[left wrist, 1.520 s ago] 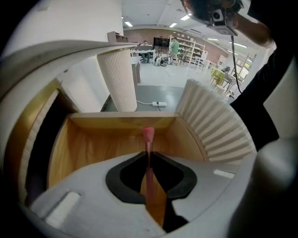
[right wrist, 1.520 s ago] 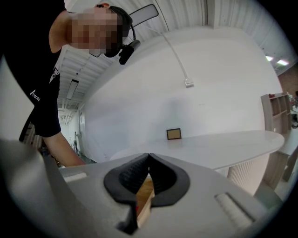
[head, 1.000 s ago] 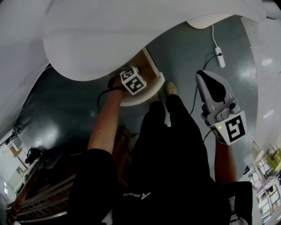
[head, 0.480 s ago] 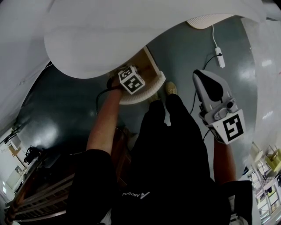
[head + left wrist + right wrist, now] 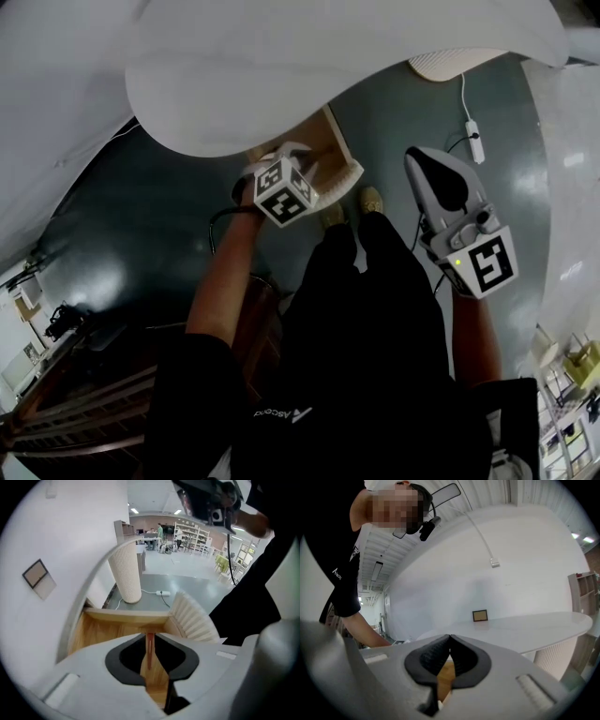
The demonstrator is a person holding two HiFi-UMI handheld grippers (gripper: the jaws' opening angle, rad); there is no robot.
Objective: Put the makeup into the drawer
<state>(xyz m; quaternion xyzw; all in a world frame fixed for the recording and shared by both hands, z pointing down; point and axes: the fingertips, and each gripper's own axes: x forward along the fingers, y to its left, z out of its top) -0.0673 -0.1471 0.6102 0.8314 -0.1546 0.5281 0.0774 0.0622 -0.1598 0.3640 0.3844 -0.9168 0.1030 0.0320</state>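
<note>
In the left gripper view my left gripper (image 5: 150,637) is shut on a thin red makeup stick (image 5: 149,651) that stands upright between the pads. Just beyond it lies the open drawer (image 5: 105,627), with a wooden inside and a ribbed white front (image 5: 193,617). From the head view the left gripper (image 5: 291,157) hovers at the drawer (image 5: 328,131) under the white table's edge. My right gripper (image 5: 424,159) is held out over the floor to the right, apart from the drawer. Its jaws (image 5: 449,641) are shut with nothing between them.
The white tabletop (image 5: 281,66) overhangs the drawer. A ribbed white table leg (image 5: 125,573) stands on the grey floor beyond, with a power strip (image 5: 161,593) and cable beside it. My legs and shoes fill the floor below the drawer. Shelves stand far off.
The left gripper has shifted slightly down and toward me at the drawer, and more of its white fingers show. The right gripper has drifted a little up and left.
</note>
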